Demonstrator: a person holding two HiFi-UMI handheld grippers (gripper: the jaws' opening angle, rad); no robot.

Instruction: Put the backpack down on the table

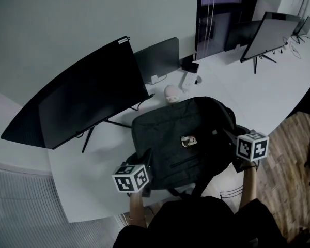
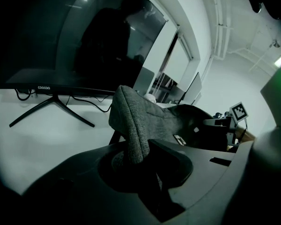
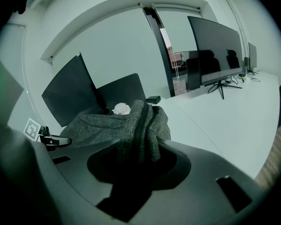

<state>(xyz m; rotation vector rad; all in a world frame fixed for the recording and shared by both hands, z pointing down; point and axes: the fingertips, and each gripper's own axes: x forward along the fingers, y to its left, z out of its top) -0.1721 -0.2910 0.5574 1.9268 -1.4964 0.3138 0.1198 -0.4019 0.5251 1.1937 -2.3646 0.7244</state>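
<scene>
Item: grey fabric backpack, lying flat at the white table's near edge. Our left gripper and right gripper each pinch a side fold. We judge it soft, saggy and fairly light; opposite edges suit gripping.

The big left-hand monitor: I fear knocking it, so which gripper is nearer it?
Left. The left gripper grips the backpack's edge nearest the monitor's stand; the right gripper grips the opposite edge, with the whole bag between it and the monitor.

Dark grey backpack, flat over white table.
</scene>
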